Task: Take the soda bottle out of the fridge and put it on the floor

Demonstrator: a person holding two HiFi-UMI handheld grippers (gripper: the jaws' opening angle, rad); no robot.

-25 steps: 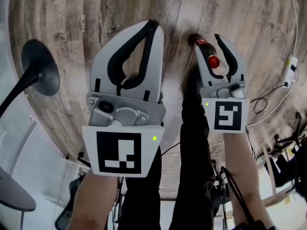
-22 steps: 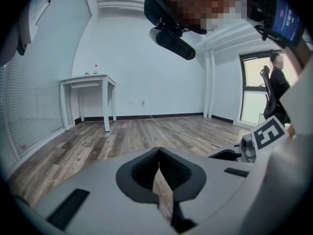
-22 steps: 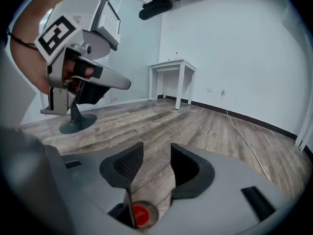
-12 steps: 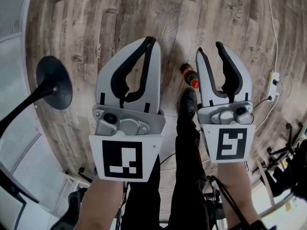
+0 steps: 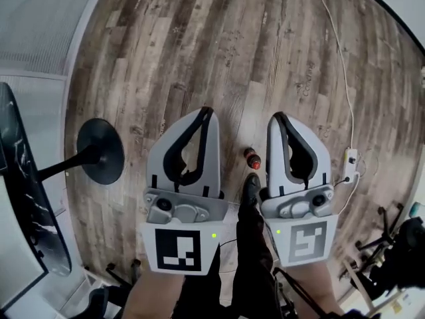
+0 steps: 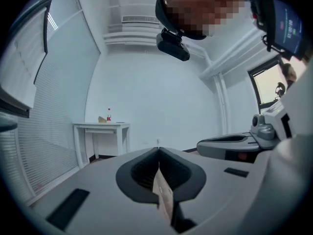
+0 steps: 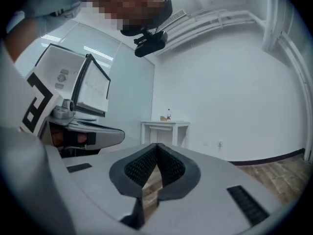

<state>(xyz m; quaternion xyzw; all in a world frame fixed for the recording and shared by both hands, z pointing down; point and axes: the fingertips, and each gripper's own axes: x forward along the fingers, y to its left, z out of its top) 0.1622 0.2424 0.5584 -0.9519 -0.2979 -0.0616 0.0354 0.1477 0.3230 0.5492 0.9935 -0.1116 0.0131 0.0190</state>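
Bottle (image 5: 252, 158) stands free on the floor (image 5: 199, 45) by the shoe (image 5: 250, 189). The right gripper (image 5: 275, 115) has left it, risen and just closed empty; the left gripper (image 5: 208, 109) is pressed together, empty. Task looks done.

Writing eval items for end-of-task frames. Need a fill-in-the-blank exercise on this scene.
1. The soda bottle stands on the wooden ___.
2. Its cap is ___.
3. The left gripper has its jaws ___, with nothing between them.
Missing words: floor; red; shut.
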